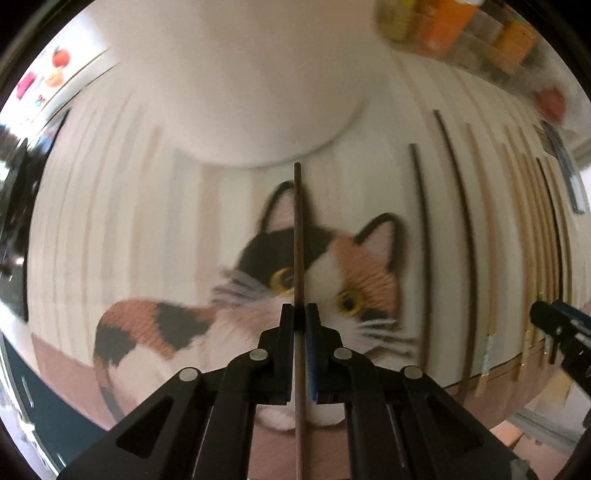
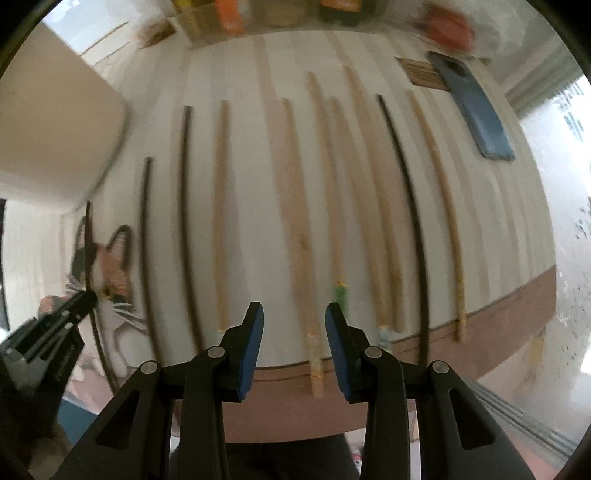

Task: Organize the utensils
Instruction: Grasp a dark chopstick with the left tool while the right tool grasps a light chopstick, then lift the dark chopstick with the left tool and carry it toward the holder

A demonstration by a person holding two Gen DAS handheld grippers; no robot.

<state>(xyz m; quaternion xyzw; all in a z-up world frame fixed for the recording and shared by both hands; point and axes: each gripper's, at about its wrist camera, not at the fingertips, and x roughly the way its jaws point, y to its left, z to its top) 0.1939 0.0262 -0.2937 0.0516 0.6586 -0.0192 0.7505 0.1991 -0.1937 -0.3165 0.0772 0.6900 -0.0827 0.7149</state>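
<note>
A dark brown chopstick (image 1: pixel 298 229) lies across the cat picture (image 1: pixel 354 258) on a pale striped placemat (image 1: pixel 129 221). My left gripper (image 1: pixel 300 310) is shut on this chopstick, pointing down at the mat. The right wrist view shows the same gripper (image 2: pixel 79 301) at the left edge with the dark chopstick (image 2: pixel 88 236). My right gripper (image 2: pixel 294 314) is open, and a light wooden chopstick (image 2: pixel 295 221) lies between its blue pads (image 2: pixel 253 332) without touching them. Several more chopsticks, dark (image 2: pixel 186 203) and light (image 2: pixel 221 206), lie side by side on the mat.
A large white board or plate (image 2: pixel 55 129) sits at the mat's far left. A dark blue phone (image 2: pixel 476 110) and a small wooden piece (image 2: pixel 421 74) lie at the far right. Blurred jars and packets (image 2: pixel 229 14) line the back. The table's front edge (image 2: pixel 480 332) is close.
</note>
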